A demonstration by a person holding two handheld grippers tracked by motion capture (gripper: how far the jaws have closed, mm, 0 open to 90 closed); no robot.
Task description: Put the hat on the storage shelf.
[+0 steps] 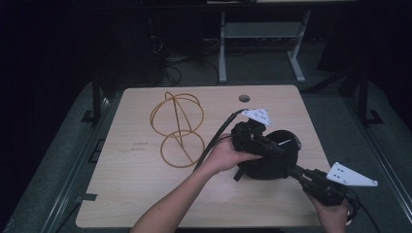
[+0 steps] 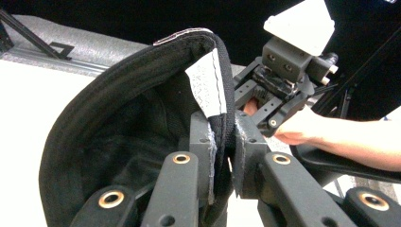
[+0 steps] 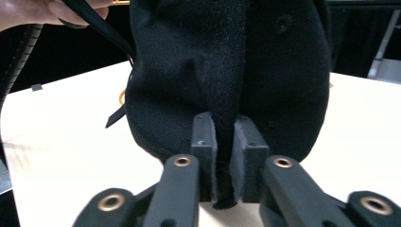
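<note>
Currently, black fabric cap (image 1: 272, 160), right of table centre and lifted between both tools: left gripper (image 1: 260, 143) pinches its far rim, right gripper (image 1: 291, 170) clamps a crown fold from the near-right.

- Near the table's (image 1: 136, 194) centre-right: a cap (image 1: 272, 162), resting on the top.
- At the cap's 9 o'clock, apart from it: a wire stand (image 1: 177, 128).
- At the cap's 10 o'clock: left gripper (image 1: 279, 149), clamped on its rim.
- At its 4 o'clock: right gripper (image 1: 291, 170), pinching a fold.
- At 12 o'clock, near the far edge: a hole (image 1: 244, 98).
</note>
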